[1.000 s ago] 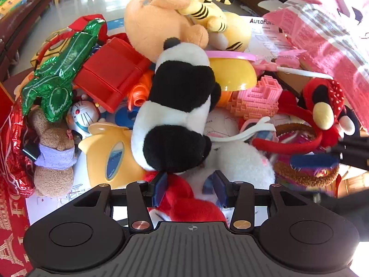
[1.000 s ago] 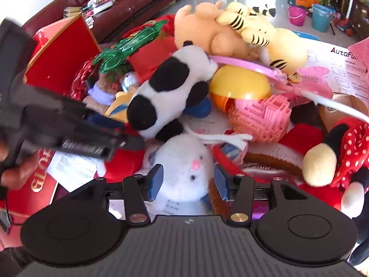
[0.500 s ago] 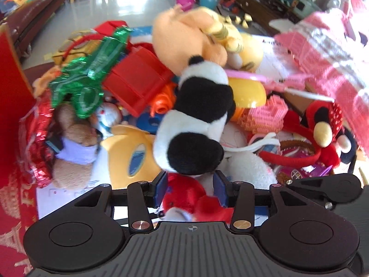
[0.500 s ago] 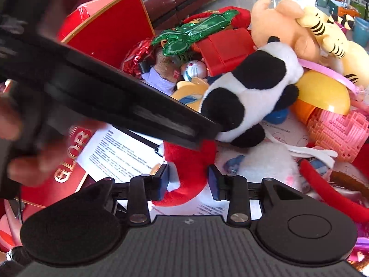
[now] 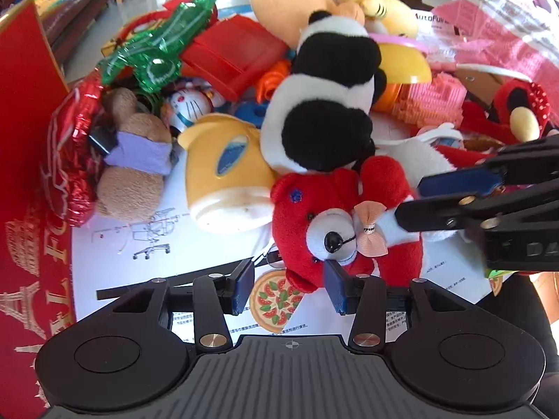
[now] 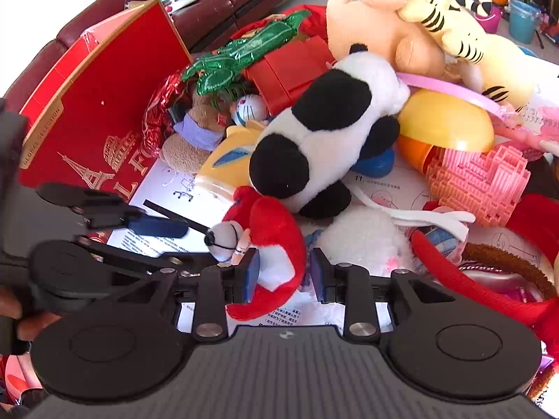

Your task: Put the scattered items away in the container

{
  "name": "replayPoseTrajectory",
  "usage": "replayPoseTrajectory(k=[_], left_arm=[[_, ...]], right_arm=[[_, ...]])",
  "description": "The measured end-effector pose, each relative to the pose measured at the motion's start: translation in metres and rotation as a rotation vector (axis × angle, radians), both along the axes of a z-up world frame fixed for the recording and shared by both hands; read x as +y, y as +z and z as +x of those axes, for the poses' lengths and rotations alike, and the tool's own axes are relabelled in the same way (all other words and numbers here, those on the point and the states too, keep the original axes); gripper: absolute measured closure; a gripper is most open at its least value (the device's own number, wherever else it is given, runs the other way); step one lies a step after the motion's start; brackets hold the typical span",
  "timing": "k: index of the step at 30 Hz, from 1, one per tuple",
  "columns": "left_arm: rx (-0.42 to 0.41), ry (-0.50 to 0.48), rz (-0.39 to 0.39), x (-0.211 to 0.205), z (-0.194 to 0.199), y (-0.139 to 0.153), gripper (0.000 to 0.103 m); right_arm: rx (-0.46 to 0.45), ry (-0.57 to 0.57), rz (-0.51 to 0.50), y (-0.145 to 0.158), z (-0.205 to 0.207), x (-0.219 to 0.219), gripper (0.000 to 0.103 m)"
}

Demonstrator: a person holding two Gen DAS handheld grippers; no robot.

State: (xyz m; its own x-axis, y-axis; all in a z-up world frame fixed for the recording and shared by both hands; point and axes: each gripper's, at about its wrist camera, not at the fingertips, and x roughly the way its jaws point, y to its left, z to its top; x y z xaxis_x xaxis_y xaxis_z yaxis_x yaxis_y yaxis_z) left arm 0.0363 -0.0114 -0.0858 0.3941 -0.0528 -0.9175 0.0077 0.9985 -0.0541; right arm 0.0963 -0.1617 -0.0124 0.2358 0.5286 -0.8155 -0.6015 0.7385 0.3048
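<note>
A red plush bear with a white muzzle and a pink bow lies on printed paper at the front of a toy pile, under a panda plush. My right gripper has the bear's body between its jaws, which are closing. Its left pad touches the plush and a thin gap shows at the right pad. It enters the left wrist view from the right. My left gripper is open just in front of the bear's head. The red gift box stands to the left.
The heap holds a yellow toy, a brown bear, green foil, a red plastic box, a pink block toy, a white plush and large orange and tiger plushes. A hand holds the left gripper.
My left gripper has drawn back, bringing the red bear's face fully into view. My right gripper has moved left onto the bear, and its jaws have narrowed.
</note>
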Motion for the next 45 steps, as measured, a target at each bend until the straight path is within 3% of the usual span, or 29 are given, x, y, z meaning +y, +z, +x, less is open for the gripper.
replayPoseTrajectory(k=[11, 13, 15, 25, 29, 32, 36, 45], left_arm=[[0.001, -0.017, 0.006, 0.0, -0.005, -0.005, 0.043], [0.001, -0.02, 0.005, 0.0, -0.005, -0.006, 0.033], [-0.014, -0.023, -0.006, 0.0, -0.006, -0.004, 0.015], [-0.014, -0.069, 0.0, -0.013, -0.002, -0.012, 0.015], [-0.01, -0.074, 0.012, -0.017, 0.006, -0.018, 0.024], [0.019, -0.076, -0.02, -0.016, 0.013, -0.023, 0.05], [0.026, -0.077, -0.011, -0.018, 0.014, -0.023, 0.056], [0.031, -0.082, -0.013, -0.018, 0.015, -0.023, 0.056]], right_arm=[[-0.019, 0.016, -0.031, -0.008, 0.008, 0.019, 0.063], [-0.019, -0.002, -0.038, -0.009, 0.012, 0.019, 0.069], [0.003, -0.021, -0.027, -0.01, 0.017, 0.015, 0.069], [0.051, -0.04, -0.002, -0.014, 0.023, 0.012, 0.068], [0.061, -0.04, -0.002, -0.014, 0.023, 0.011, 0.068], [0.065, -0.042, -0.006, -0.013, 0.022, 0.011, 0.066], [0.057, -0.041, -0.025, -0.012, 0.021, 0.018, 0.063], [0.064, -0.061, -0.041, -0.012, 0.02, 0.024, 0.058]])
